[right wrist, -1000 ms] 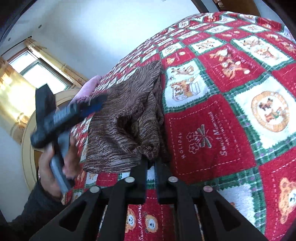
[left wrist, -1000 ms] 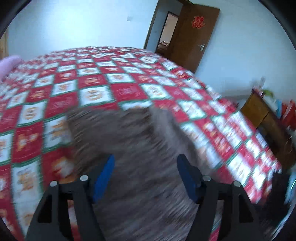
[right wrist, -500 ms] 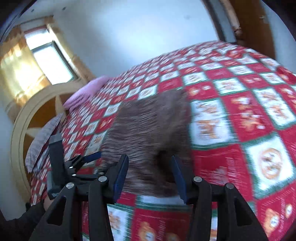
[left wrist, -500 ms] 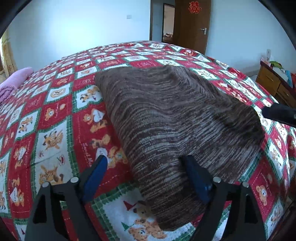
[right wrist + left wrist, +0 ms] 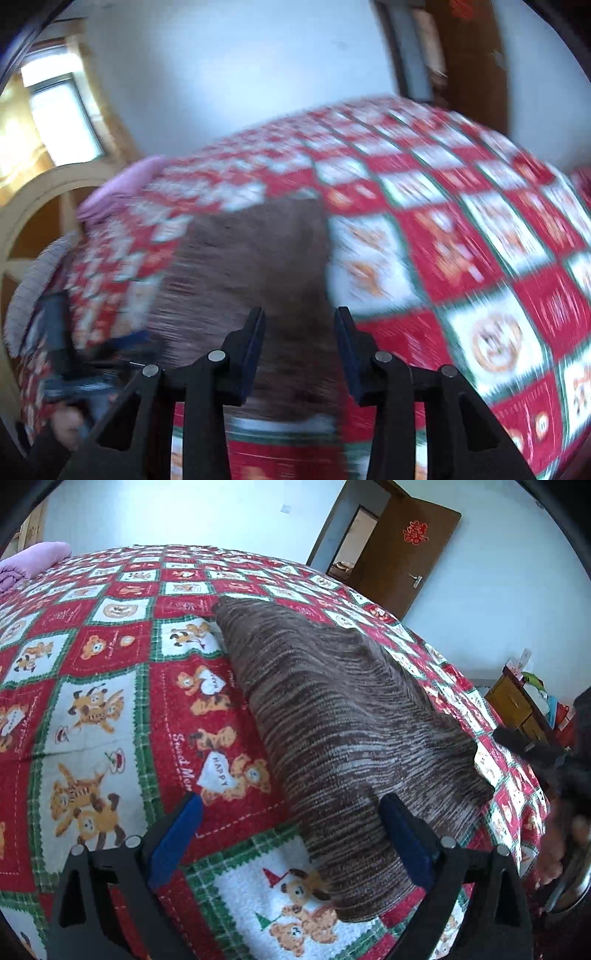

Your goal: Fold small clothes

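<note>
Bedroom, red bear-print quilt (image 5: 110,716) | brown knit garment (image 5: 332,720) laid flat mid-bed, already folded narrow, near end by both tools | left gripper (image 5: 291,834) jaws opening wide, nothing pinched | right gripper (image 5: 299,347) jaws closing, cloth beneath, not clamped | tip: near corners probably best grabbed evenly, then carried to far edge.

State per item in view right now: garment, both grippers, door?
brown knit garment: folded, lying flat on the bedspread, not gripped.
left gripper: jaws opening, wide, pads clear of the garment's near edge.
right gripper: jaws closing, nothing pinched; view blurred.
door: open.
pink pillow: resting at the bed's far corner.
</note>
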A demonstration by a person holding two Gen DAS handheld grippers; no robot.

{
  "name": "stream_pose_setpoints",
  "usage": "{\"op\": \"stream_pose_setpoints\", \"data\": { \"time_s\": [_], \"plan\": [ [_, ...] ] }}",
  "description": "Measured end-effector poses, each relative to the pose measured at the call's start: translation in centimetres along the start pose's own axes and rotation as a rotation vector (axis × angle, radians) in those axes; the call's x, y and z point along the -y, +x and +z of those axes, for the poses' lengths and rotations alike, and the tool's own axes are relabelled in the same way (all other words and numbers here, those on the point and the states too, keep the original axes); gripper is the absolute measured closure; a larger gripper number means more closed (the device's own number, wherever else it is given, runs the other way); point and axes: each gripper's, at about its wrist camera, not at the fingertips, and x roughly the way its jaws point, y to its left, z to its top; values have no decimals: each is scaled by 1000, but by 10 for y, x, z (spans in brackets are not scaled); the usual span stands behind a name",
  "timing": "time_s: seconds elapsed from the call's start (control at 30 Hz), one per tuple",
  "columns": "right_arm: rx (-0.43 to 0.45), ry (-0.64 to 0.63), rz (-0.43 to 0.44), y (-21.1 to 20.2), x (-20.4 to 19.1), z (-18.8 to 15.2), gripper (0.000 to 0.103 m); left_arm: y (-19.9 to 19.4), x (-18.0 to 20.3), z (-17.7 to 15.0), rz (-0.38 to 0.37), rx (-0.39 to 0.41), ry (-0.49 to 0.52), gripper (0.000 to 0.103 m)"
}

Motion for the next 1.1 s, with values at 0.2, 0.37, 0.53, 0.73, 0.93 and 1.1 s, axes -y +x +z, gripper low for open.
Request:
{"op": "stream_pose_setpoints", "data": {
  "time_s": [0.2,0.37,0.53,0.73,0.93,1.1],
  "plan": [
    [-159,-105,37,51,-32,4,63,0,1,-1,54,-7,12,3],
    [-266,-134,-50,79,-16,-5,68,-3,-1,-3,66,-4,1,3],
    [-151,-325,0,63,-69,22,68,-10,-16,-3,-20,25,-74,3],
    [-235,-494,79,128,-126,43,68,-16,-25,-4,-60,59,-145,3],
    [-297,-533,85,171,-134,32,68,-18,-28,-4,-57,65,-157,2],
    [-186,-530,130,147,-133,54,68,-18,-32,-4,-75,73,-180,2]
  ]
}}
